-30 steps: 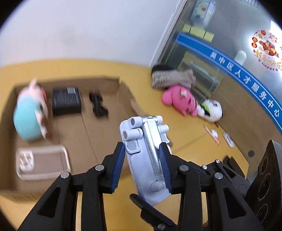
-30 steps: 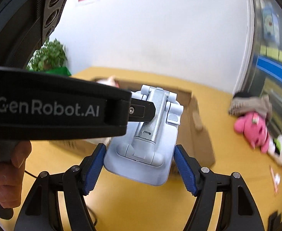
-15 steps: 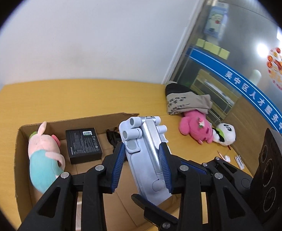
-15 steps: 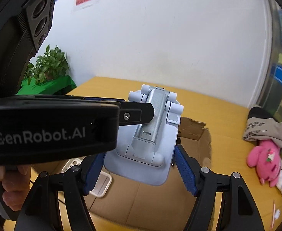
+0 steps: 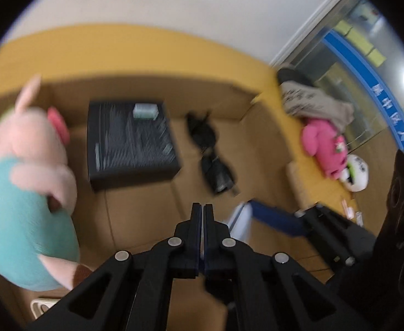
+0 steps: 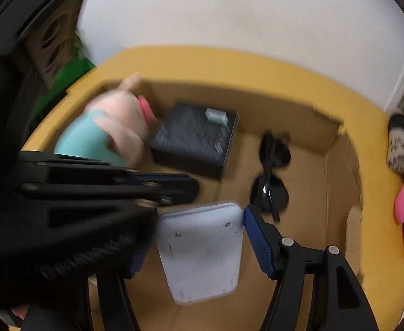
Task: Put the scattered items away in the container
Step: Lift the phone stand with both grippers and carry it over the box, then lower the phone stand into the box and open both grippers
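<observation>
Inside, one cardboard box [image 6: 337, 162] holds five things; left gripper [image 5: 201, 209] has just closed, pinched empty; right gripper [image 6: 199, 237], jaws narrowing, brackets one pale stand [image 6: 202, 251].

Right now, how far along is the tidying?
Done: pig plush, black box, sunglasses lie in the cardboard box. In hand: white stand in the right gripper, jaws just closing further, over the box. Remaining: pink plush, panda, folded cloth outside on the table.
</observation>
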A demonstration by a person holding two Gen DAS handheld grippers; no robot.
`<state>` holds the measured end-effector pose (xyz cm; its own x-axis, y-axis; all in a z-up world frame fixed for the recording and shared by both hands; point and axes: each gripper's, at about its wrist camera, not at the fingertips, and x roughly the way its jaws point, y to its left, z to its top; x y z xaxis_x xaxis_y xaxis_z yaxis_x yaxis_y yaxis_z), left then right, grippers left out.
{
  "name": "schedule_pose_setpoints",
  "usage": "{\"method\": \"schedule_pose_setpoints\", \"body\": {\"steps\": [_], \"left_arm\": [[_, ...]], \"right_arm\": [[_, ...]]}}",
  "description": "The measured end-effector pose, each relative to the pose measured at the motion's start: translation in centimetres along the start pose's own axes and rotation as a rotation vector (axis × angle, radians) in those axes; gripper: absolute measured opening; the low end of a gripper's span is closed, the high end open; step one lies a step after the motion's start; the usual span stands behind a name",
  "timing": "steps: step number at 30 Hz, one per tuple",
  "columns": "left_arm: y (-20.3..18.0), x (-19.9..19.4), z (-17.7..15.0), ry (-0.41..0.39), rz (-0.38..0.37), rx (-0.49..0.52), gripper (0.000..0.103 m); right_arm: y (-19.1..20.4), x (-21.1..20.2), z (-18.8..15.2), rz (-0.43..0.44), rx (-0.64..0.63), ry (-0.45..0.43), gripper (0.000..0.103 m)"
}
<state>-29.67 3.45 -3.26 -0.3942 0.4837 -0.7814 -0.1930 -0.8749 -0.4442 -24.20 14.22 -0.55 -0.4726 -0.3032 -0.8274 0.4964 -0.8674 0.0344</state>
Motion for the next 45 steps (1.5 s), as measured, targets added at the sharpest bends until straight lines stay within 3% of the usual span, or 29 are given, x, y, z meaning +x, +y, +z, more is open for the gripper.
{"method": "schedule_pose_setpoints", "body": {"steps": [2,9,11,13,15,16,21,26,28,30,35,45], "left_arm": [[0.0,-0.1,0.0,-0.011,-0.008,0.003,0.002],[0.2,-0.5,-0.3,0.001,-0.004,-0.001,0.002],[0.5,-0.5,-0.3,0.013,0.005,-0.006,0.009],[0.7,-0.2,-0.4,0.031,0.002,-0.018,0.020],[0.8,0.1,-0.6,0.044,-0.001,-0.017,0.026],[0.7,0.2,-0.7,0.046,0.000,-0.015,0.028],[-0.4,1.9,-0.9,0.099,0.000,-0.004,0.037],[-0.3,4.4,-0.9,0.176,0.041,-0.032,0.040],[-0.1,5.1,-1.2,0.188,0.002,-0.054,0.042],[-0.2,5.1,-1.4,0.185,-0.017,-0.057,0.041],[-1.0,4.3,-1.7,0.181,0.025,-0.031,0.033],[0.0,3.3,-2.8,0.174,0.021,-0.086,0.034]], "right_arm": [[0.2,-0.1,-0.7,0.023,0.028,0.028,0.070],[-1.6,-1.3,-1.0,0.059,0.062,-0.002,0.070],[-2.2,-2.3,-1.2,0.066,0.086,-0.011,0.070],[-2.8,-3.2,-1.7,0.087,0.102,0.000,0.078],[-3.5,-3.4,-2.3,0.080,0.108,0.016,0.096],[-3.8,-3.4,-2.6,0.069,0.111,0.023,0.097],[-5.1,-1.4,-3.7,0.053,0.166,0.139,0.097],[-3.9,0.7,-3.3,0.075,0.160,0.241,0.097],[-3.0,2.3,-3.4,0.071,0.142,0.298,0.097],[-2.5,3.2,-3.6,0.058,0.129,0.324,0.088],[-1.4,2.8,-3.4,0.089,0.103,0.299,0.083],[-1.1,1.5,-4.0,0.109,0.049,0.268,0.083]]}}
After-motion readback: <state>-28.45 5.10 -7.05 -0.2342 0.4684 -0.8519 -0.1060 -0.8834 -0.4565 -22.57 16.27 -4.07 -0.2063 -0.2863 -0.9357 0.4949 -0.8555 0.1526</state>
